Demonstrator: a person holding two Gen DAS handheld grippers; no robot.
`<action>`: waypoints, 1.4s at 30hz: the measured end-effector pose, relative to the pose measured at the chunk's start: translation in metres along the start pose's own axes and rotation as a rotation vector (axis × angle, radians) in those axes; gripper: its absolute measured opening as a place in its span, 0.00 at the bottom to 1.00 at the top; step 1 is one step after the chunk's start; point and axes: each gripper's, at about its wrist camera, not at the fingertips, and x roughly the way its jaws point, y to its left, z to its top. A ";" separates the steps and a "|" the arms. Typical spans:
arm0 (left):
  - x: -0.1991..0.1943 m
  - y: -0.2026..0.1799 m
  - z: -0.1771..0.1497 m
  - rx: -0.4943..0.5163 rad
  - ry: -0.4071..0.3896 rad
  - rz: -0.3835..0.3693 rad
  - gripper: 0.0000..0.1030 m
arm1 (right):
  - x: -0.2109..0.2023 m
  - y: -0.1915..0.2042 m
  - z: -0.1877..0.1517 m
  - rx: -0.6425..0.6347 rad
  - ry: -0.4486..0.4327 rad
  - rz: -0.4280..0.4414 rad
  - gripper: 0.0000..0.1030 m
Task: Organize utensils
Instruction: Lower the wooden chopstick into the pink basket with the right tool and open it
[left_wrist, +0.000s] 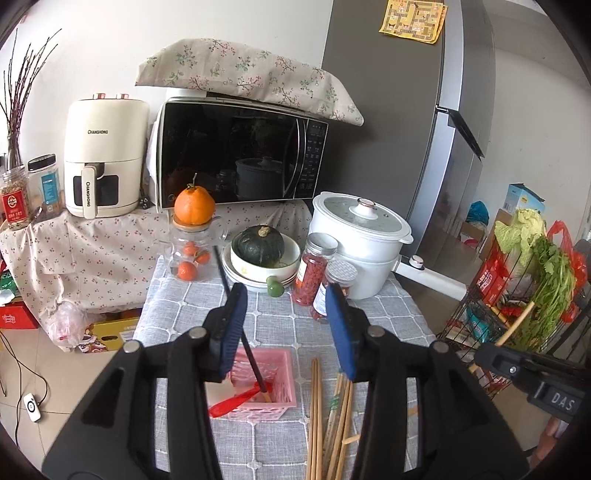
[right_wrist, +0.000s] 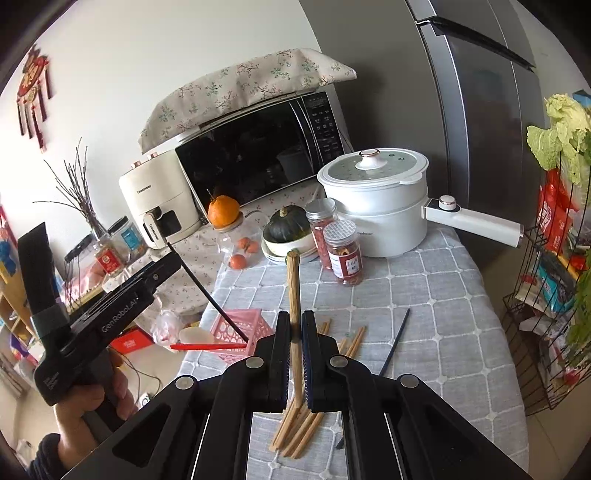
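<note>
On the grey checked table (left_wrist: 258, 321), the pink basket (left_wrist: 284, 373) already holds a black chopstick (left_wrist: 236, 317) and a red spoon (left_wrist: 240, 400). The left hand-held gripper (left_wrist: 286, 328) stands open and empty above it; the right hand-held gripper (right_wrist: 294, 354) clamps one wooden chopstick (right_wrist: 294, 295). Wooden chopsticks (left_wrist: 332, 417) and a dark one (right_wrist: 397, 341) remain loose on the cloth.

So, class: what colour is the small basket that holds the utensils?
Pink; the basket shows best in the left wrist view.
</note>
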 end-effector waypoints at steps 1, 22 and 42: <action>-0.005 0.001 0.001 -0.001 0.002 -0.002 0.46 | -0.001 0.002 0.001 0.001 -0.004 0.005 0.06; -0.043 0.087 -0.047 -0.030 0.255 0.059 0.69 | 0.015 0.067 0.030 -0.013 -0.160 0.056 0.06; -0.033 0.095 -0.060 -0.014 0.336 0.040 0.71 | 0.090 0.075 0.017 0.008 0.010 0.032 0.34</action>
